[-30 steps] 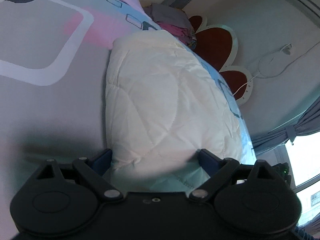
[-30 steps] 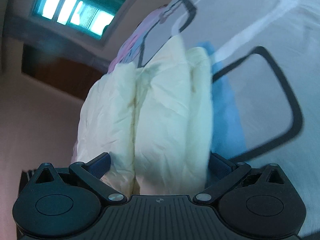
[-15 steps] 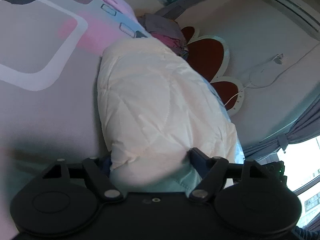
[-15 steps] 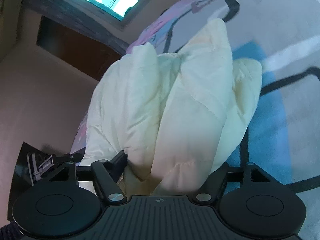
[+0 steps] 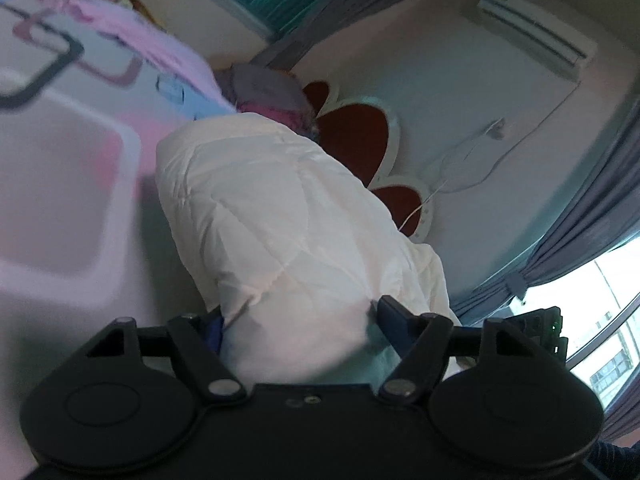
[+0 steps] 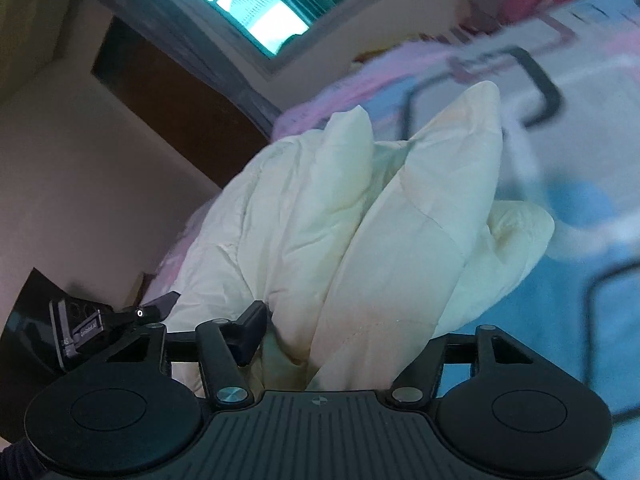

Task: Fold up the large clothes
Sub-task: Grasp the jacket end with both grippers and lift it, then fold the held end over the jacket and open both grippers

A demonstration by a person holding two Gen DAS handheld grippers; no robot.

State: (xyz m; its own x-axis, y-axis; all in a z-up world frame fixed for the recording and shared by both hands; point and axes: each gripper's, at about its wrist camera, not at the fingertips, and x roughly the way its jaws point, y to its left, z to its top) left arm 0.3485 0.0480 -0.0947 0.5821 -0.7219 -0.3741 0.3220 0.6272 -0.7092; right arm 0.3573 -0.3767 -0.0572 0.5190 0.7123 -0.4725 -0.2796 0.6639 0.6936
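Note:
A cream quilted garment (image 5: 272,208) lies lengthwise on the patterned bed cover (image 5: 60,184). Its near end is raised and fills the gap of my left gripper (image 5: 302,318). The left jaws are closing and both pads press into the padding. In the right wrist view the same garment (image 6: 328,208) stands up in thick bunched folds above the bed cover (image 6: 592,152). My right gripper (image 6: 344,328) has its jaws closing on those folds. Its left finger (image 6: 252,332) presses the fabric, and the right finger is hidden behind it.
Grey and pink clothes (image 5: 268,92) are piled at the bed's far end against a red, white-rimmed headboard (image 5: 352,136). Grey curtains (image 5: 580,220) and a bright window are on the right. A dark door (image 6: 168,96) and a black device (image 6: 80,328) are left of the bed.
Both grippers narrowed onto the garment and rose with it. Its gripped ends lifted off the bed cover, and the folds in the right gripper bunched taller.

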